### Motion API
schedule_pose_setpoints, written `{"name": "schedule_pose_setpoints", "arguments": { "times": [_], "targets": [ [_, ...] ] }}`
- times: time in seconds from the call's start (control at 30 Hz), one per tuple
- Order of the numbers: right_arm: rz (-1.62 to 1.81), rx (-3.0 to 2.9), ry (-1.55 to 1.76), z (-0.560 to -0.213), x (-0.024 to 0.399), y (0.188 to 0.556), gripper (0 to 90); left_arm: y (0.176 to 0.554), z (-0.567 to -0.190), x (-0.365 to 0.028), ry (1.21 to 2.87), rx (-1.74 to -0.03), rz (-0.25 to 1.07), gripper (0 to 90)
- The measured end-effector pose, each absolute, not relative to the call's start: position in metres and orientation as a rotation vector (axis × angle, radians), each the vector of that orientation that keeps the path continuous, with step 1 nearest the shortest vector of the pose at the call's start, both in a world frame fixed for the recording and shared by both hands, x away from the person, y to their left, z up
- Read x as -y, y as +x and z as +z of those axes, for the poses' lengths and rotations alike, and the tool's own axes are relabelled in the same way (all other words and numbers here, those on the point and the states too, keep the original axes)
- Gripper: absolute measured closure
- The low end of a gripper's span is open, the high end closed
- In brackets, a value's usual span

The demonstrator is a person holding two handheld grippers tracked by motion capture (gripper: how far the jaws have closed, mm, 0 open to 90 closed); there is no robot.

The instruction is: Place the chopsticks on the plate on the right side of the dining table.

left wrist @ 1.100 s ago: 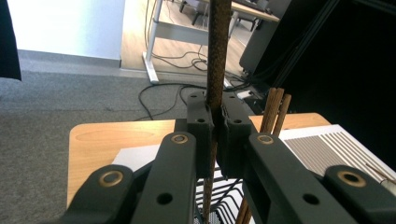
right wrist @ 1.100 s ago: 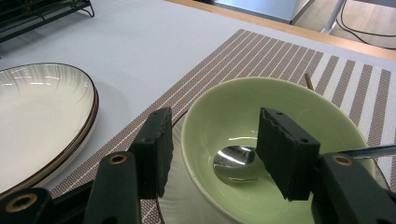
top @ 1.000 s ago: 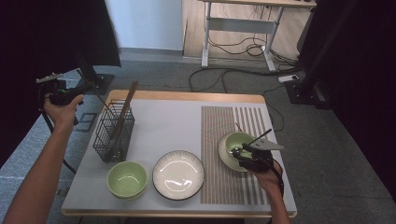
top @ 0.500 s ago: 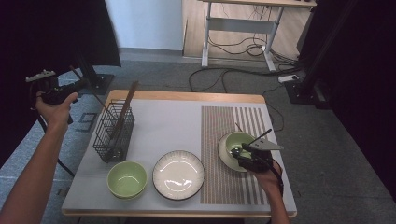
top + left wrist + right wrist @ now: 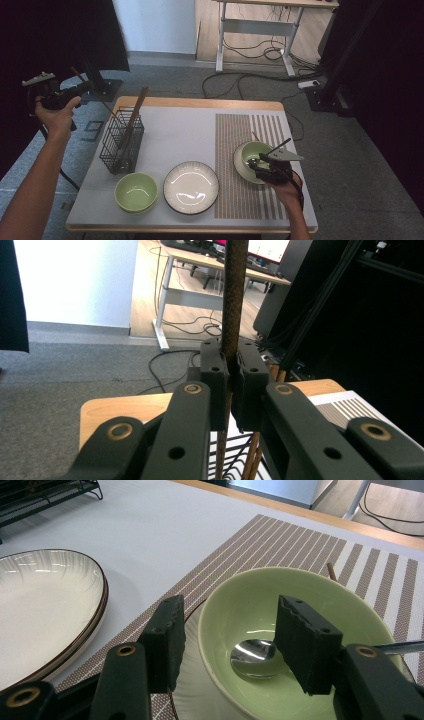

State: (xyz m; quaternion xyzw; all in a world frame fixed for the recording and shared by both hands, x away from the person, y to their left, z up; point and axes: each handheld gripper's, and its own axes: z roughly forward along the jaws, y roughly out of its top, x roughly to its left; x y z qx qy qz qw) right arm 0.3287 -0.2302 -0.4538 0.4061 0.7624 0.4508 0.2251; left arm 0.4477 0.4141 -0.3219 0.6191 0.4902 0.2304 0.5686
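Left hand-held gripper (image 5: pixel 230 385): I see it clamped on a dark chopstick (image 5: pixel 234 295).
Right hand-held gripper (image 5: pixel 227 645): jaws apart, straddling green bowl (image 5: pixel 300 595) rim, gripping nothing.
Spoon (image 5: pixel 252 657): inside bowl.

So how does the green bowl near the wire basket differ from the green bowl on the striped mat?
The pale green ceramic bowl by the black wire basket is empty; the pale green bowl on the brown striped placemat holds a metal spoon. The first sits straight on the white table; the second rests on a saucer, with the right gripper open around its rim. Both look alike in colour and shape.
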Motion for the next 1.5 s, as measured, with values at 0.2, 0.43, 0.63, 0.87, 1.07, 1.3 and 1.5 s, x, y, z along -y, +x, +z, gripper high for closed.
{"name": "schedule_pose_setpoints", "arguments": {
  "times": [0.2, 0.43, 0.63, 0.87, 1.07, 1.3, 1.5],
  "targets": [
    [1.238, -2.106, 1.125, -0.455, 0.231, 0.33, 45.8, 0.445, -0.318, -0.409, 1.462, -1.131, 0.539, 84.7],
    [1.238, -2.104, 1.126, -0.455, 0.231, 0.331, 45.8, 0.438, -0.318, -0.407, 1.47, -1.12, 0.529, 84.7],
    [1.235, -2.118, 1.116, -0.456, 0.228, 0.333, 45.8, 0.431, -0.311, -0.406, 1.46, -1.105, 0.53, 84.8],
    [1.234, -2.128, 1.118, -0.459, 0.225, 0.335, 45.9, 0.419, -0.306, -0.404, 1.45, -1.09, 0.532, 84.7],
    [1.243, -2.127, 1.111, -0.457, 0.223, 0.335, 45.9, 0.408, -0.298, -0.405, 1.437, -1.085, 0.547, 84.8],
    [1.242, -2.128, 1.107, -0.457, 0.221, 0.333, 45.8, 0.399, -0.292, -0.402, 1.432, -1.075, 0.546, 84.8],
    [1.238, -2.121, 1.105, -0.455, 0.22, 0.33, 45.9, 0.394, -0.292, -0.4, 1.417, -1.074, 0.527, 84.8]
  ]
}}
